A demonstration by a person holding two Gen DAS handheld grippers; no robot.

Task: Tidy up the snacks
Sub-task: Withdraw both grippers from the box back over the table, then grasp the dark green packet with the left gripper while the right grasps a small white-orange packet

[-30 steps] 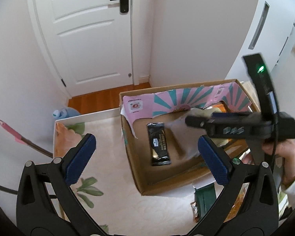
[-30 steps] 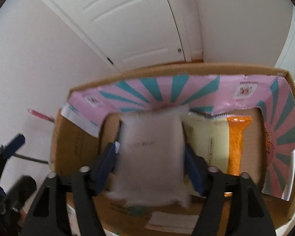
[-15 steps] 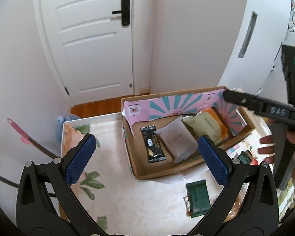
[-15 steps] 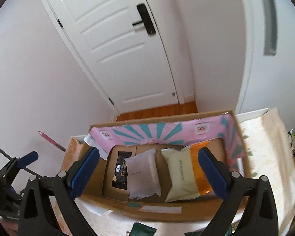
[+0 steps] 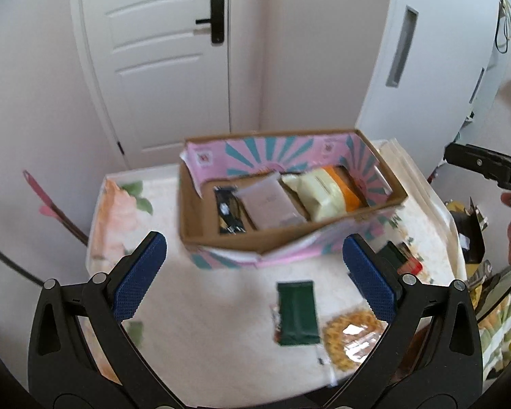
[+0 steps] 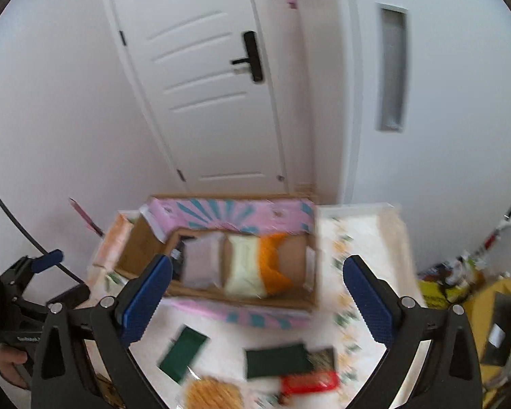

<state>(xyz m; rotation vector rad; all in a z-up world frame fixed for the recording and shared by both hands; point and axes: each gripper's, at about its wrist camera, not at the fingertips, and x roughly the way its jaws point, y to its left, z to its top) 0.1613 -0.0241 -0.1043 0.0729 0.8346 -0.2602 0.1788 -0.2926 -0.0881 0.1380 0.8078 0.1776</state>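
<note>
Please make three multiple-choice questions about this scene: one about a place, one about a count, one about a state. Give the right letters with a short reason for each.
1. Where does the pale grey packet lie?
A. in the cardboard box
B. on the tablecloth in front of the box
C. between the right gripper's pads

2. How many dark green packets lie on the tablecloth in the right wrist view?
A. none
B. two
C. five

3. How does the right gripper stand?
A. shut on a packet
B. open and empty
C. shut with nothing in it

Answers:
1 A, it rests inside the box between the black bar and the cream packet.
2 B, one lies left, one right.
3 B, its blue pads stand wide apart with nothing between them.
</note>
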